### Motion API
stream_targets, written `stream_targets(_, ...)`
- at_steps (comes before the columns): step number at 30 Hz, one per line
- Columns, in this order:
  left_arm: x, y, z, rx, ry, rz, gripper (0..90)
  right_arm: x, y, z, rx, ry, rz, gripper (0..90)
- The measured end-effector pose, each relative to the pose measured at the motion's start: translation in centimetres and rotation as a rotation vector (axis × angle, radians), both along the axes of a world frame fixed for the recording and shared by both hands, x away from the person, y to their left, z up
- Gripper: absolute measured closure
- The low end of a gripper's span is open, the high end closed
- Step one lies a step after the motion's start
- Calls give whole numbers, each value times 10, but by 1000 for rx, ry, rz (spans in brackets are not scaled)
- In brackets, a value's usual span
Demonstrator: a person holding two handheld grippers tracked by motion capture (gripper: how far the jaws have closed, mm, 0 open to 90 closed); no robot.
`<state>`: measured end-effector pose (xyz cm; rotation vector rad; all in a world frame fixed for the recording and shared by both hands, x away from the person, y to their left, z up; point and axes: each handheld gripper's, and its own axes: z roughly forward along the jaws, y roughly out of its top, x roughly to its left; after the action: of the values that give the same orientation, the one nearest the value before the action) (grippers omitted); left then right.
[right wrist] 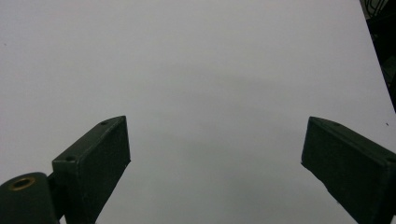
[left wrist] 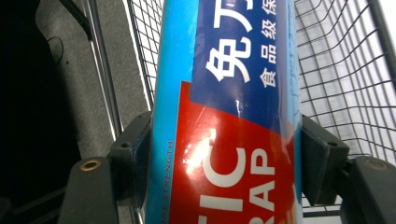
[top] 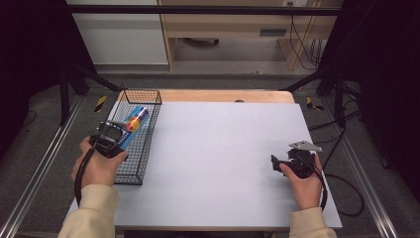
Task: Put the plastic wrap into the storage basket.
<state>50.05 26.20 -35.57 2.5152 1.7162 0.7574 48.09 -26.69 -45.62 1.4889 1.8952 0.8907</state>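
1. Left gripper is clamping a blue-and-red plastic wrap box; both jaws are pressing against its sides.
2. Box is extending ahead of the jaws, over the wire basket.
3. Right gripper is hovering over bare white table, jaws spread wide, gripping nothing.
4. Basket is sitting well apart from the right gripper, across the table.

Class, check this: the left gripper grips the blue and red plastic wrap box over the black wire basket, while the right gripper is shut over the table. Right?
Not quite: the right gripper is open, its jaws wide apart over the white table in the right gripper view. The left gripper does grip the blue and red plastic wrap box over the black wire basket.
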Motion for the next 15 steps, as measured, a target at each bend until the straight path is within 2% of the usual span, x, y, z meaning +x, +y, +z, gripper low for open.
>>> stream_targets(7,3,-1,-4,-2,20,2,315,0,0,-1,-3,1,4,83)
stream_targets(15,9,0,-13,6,74,4,315,1,1,-1,-2,5,5,83)
